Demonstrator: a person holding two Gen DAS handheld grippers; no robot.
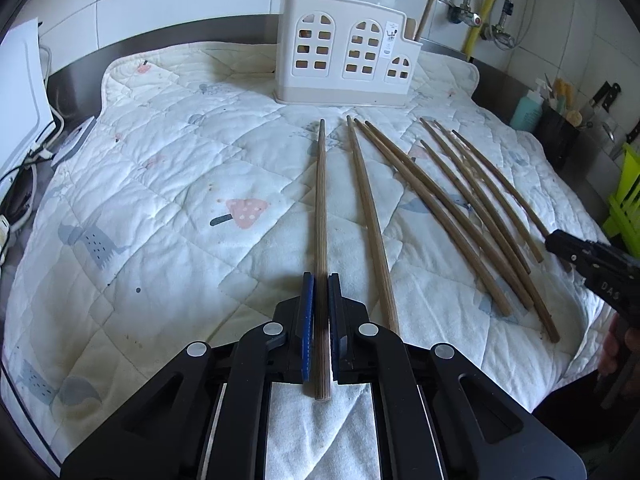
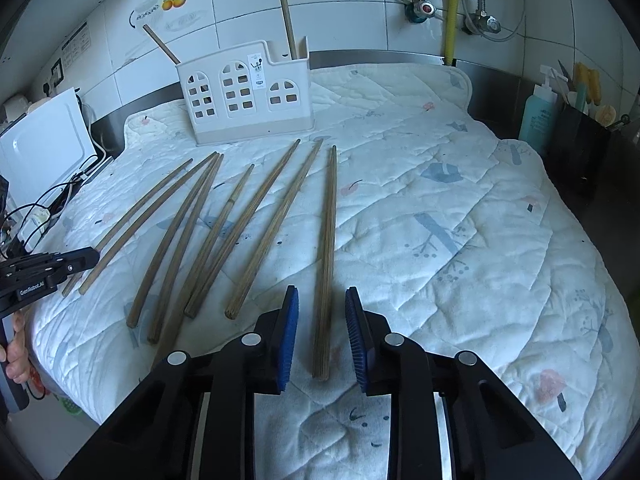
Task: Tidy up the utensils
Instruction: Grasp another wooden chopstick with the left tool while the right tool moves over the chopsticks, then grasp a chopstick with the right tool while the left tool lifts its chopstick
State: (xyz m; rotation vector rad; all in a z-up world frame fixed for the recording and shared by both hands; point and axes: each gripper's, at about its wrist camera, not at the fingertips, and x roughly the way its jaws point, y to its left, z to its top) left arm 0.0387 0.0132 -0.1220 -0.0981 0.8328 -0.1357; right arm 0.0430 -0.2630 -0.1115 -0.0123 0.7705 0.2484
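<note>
Several brown wooden chopsticks lie side by side on a white quilted mat (image 1: 160,168). My left gripper (image 1: 320,280) is shut on the leftmost chopstick (image 1: 320,200) near its thick end. My right gripper (image 2: 322,292) is open, its blue pads on either side of the rightmost chopstick (image 2: 329,220), not touching it. A white holder with window-shaped cutouts (image 1: 344,52) stands at the back of the mat; it also shows in the right wrist view (image 2: 244,92). Two chopsticks (image 2: 287,12) stand in it. The right gripper shows at the right edge of the left wrist view (image 1: 560,240), the left gripper at the left edge of the right wrist view (image 2: 86,258).
A white appliance with cables (image 2: 44,148) sits left of the mat. A teal bottle (image 2: 538,112) and a dark tub of tools (image 2: 580,140) stand at the right. A green rack (image 1: 624,200) is at the far right. Tiled wall and pipes (image 2: 452,8) are behind.
</note>
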